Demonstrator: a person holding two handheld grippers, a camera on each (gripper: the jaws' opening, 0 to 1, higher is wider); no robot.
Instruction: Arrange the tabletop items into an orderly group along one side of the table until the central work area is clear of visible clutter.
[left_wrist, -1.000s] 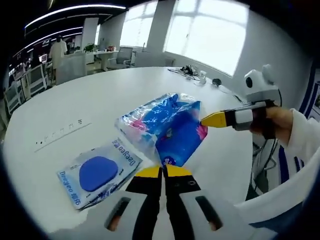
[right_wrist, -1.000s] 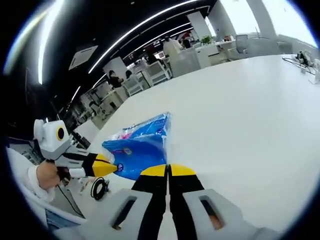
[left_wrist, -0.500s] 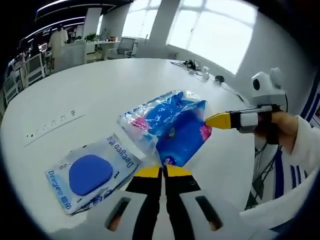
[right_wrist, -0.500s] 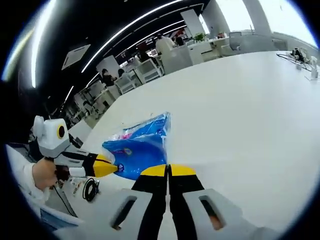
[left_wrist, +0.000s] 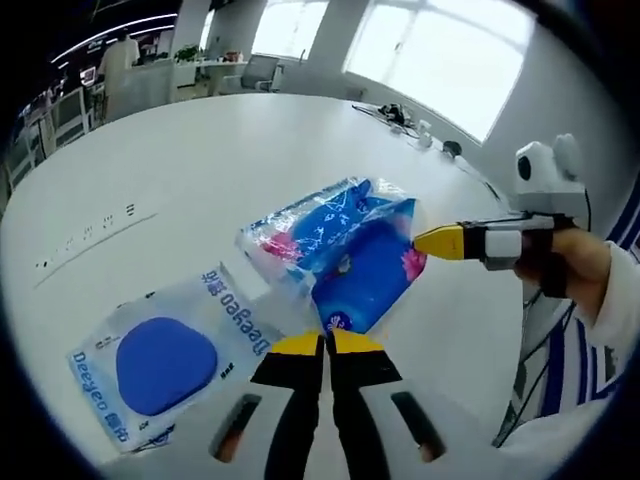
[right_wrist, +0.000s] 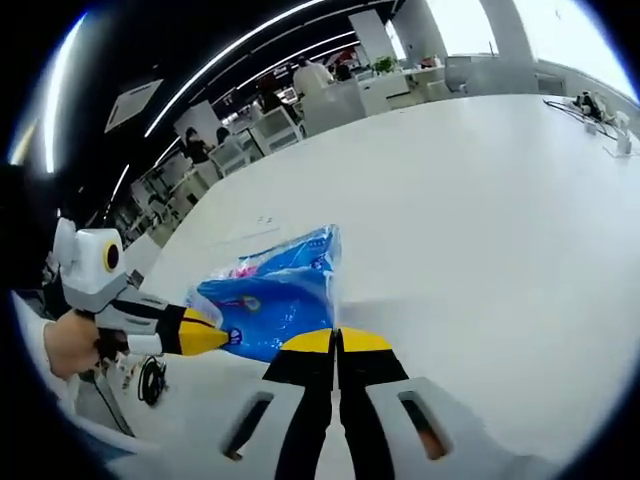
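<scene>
Left gripper view, from left to right: a flat clear packet with a blue oval pad (left_wrist: 165, 360) is laid on the white desk (left_wrist: 200, 170). Just beside it, a blue crinkled plastic bag (left_wrist: 345, 255) is pinched at its near edge by the closed fingers of the left gripper (left_wrist: 325, 343); its far corner is gripped by the right gripper (left_wrist: 422, 240), held in a person's hand (left_wrist: 570, 275).

Right gripper view, from left to right: the left gripper (right_wrist: 225, 336) is seen clamped on the bag (right_wrist: 275, 290), and the bag's other edge is held between the clenched fingers of the right gripper (right_wrist: 336, 340).
</scene>
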